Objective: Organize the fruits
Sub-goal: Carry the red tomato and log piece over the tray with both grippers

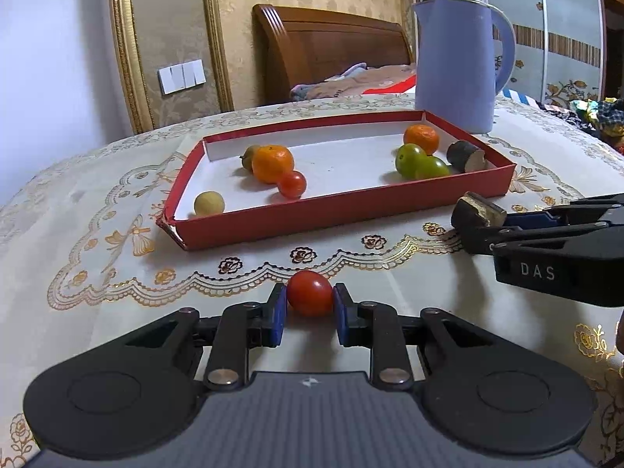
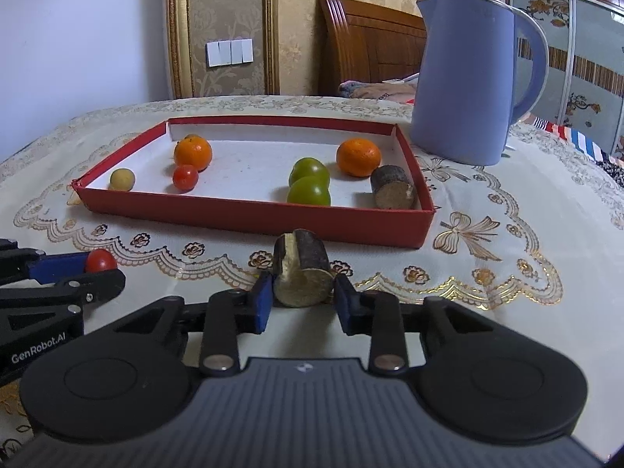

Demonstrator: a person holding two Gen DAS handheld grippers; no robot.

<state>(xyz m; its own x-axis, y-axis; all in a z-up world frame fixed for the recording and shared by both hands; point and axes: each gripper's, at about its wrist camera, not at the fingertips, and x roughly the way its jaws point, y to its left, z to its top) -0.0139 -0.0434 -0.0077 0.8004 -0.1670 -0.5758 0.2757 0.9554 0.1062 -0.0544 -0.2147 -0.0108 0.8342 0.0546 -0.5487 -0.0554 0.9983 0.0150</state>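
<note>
1. Left hand-held gripper (image 1: 310, 304) is clamped tight, blue pads pressing both sides of a smooth, glossy red cherry tomato (image 1: 310, 293) low over the surface (image 1: 97, 312)
2. Right hand-held gripper (image 2: 302, 298) is pinched shut too, its pads on a stubby cylinder of dark-barked sugarcane (image 2: 301, 273), pale fibrous cut face towards the camera; no earlier frame, so only the closed grip shows
3. Under both, a cream lace cloth with gold scalloped edging, flowers and bows
4. Just beyond, a shallow red cardboard tray (image 2: 253, 218) with a white floor, one near corner torn
5. Left end of the tray: a small round tan fruit (image 2: 122, 178), a second cherry tomato (image 2: 185, 177) touching a dimpled orange mandarin (image 2: 193, 153)
6. Right end: two shiny green plums (image 2: 309, 185) side by side, another mandarin (image 2: 358, 157), another cane piece (image 2: 391, 187) lying against the wall
7. Behind the tray's far right corner, a tall matte lilac plastic jug (image 2: 464, 78) with a looped handle
8. Furthest back, a carved wooden bed headboard (image 2: 374, 50)
</note>
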